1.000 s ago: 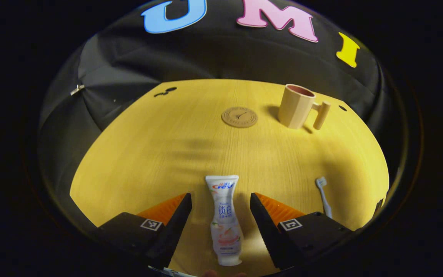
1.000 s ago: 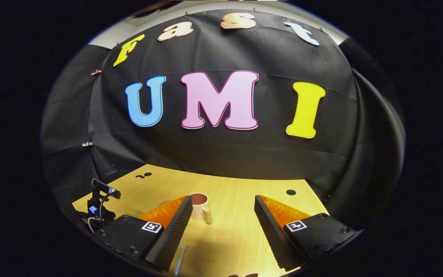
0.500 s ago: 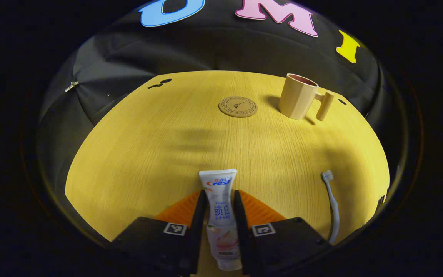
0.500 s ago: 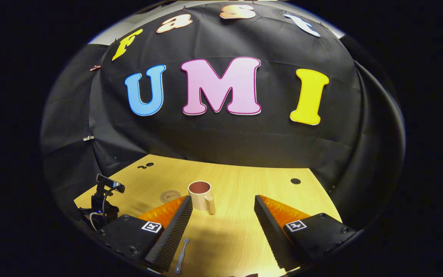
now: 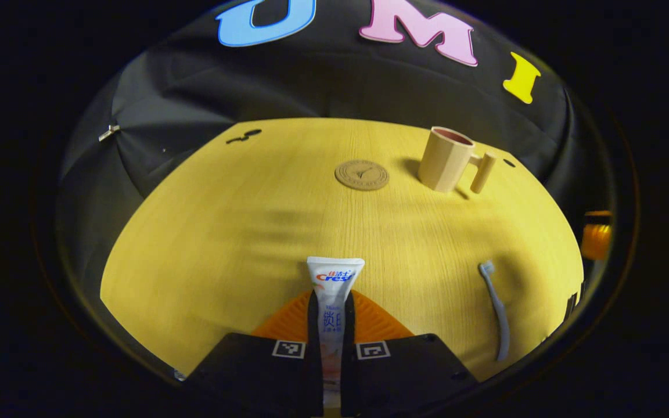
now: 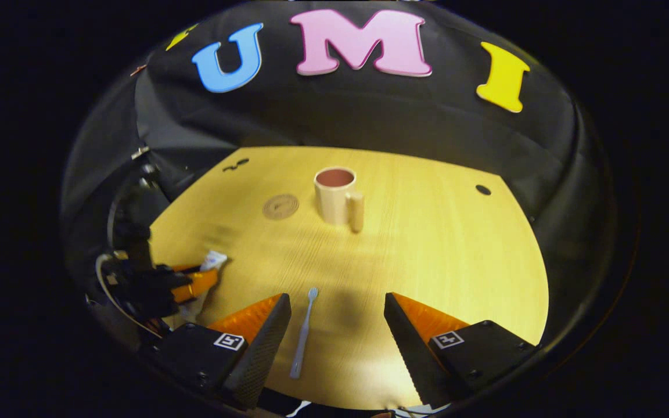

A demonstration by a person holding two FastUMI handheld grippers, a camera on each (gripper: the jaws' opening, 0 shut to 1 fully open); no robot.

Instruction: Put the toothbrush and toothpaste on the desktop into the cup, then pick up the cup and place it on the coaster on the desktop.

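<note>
My left gripper [image 5: 330, 316] is shut on the white toothpaste tube [image 5: 334, 274], whose flat end sticks out ahead of the fingers over the wooden desktop [image 5: 224, 220]. The beige cup [image 5: 446, 158] stands upright at the far right, handle to the right, with the round coaster [image 5: 361, 175] just left of it. The pale toothbrush [image 5: 496, 307] lies at the near right. In the right gripper view, my right gripper [image 6: 337, 319] is open above the toothbrush [image 6: 302, 334], which lies nearer its left finger. The cup [image 6: 337, 194], the coaster [image 6: 280, 206] and the left gripper [image 6: 192, 284] with the tube [image 6: 212, 259] also show.
The desktop [image 6: 427, 255] has a small dark hole [image 6: 484, 189] at its far right and a dark mark [image 5: 244, 137] at its far left. Black cloth walls the booth behind and beside the table. The right gripper's finger [image 5: 596, 239] shows at the far right edge.
My left gripper went from open around the toothpaste to shut on it. The right gripper tilted down and moved over the toothbrush, staying open.
</note>
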